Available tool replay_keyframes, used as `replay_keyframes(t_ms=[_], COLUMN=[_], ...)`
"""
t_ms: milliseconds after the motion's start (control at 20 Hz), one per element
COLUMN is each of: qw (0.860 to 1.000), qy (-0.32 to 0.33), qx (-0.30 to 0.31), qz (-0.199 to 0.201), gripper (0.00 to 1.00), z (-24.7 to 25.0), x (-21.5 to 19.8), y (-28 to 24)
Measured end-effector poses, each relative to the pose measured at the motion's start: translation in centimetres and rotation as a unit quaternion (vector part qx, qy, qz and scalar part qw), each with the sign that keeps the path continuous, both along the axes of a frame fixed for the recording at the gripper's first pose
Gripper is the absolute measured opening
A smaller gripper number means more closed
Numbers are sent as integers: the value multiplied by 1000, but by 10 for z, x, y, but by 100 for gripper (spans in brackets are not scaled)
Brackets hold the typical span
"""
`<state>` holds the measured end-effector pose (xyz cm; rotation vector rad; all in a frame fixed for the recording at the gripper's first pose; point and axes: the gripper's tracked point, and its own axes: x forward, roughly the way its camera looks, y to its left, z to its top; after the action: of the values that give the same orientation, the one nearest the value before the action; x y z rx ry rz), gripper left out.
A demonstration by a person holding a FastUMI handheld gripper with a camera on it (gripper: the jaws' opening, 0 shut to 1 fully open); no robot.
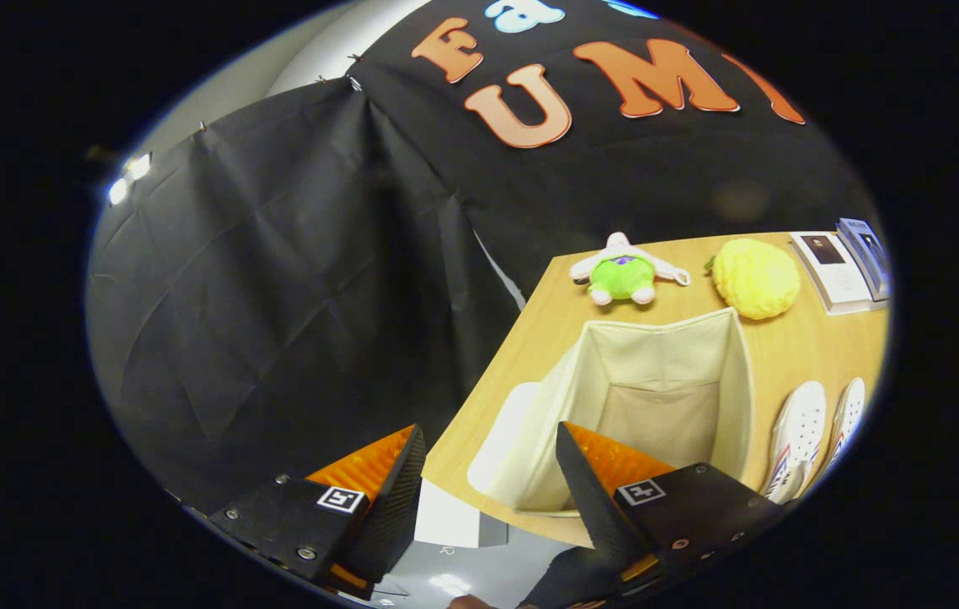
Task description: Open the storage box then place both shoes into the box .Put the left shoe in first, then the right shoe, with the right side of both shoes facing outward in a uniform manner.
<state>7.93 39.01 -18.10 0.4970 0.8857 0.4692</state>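
A cream fabric storage box (699,364) stands open on the wooden table (818,355), its inside bare; its lid (505,431) hangs flat off the side nearer the table edge. Two white shoes (799,436) (847,419) lie side by side beyond the box's other side. My gripper (492,452) is open, with nothing between the fingers. One finger (589,482) hovers over the box's near rim and the other finger (386,482) hangs off the table edge.
Past the box sit a green and white plush toy (625,272) and a yellow fuzzy ball (755,277). A white booklet (833,271) and a small blue-grey item (867,247) lie at the far corner. Black cloth walls the booth.
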Motion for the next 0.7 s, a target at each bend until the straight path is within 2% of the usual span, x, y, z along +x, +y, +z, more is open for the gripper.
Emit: replay_keyframes(t_ms=[150, 450, 700], qw=[998, 995, 987], qy=[-9, 4, 55], qx=[-56, -91, -136], qz=[-20, -38, -64], gripper=[93, 93, 93], z=[-21, -56, -117], x=[-5, -30, -47], y=[-67, -145, -203])
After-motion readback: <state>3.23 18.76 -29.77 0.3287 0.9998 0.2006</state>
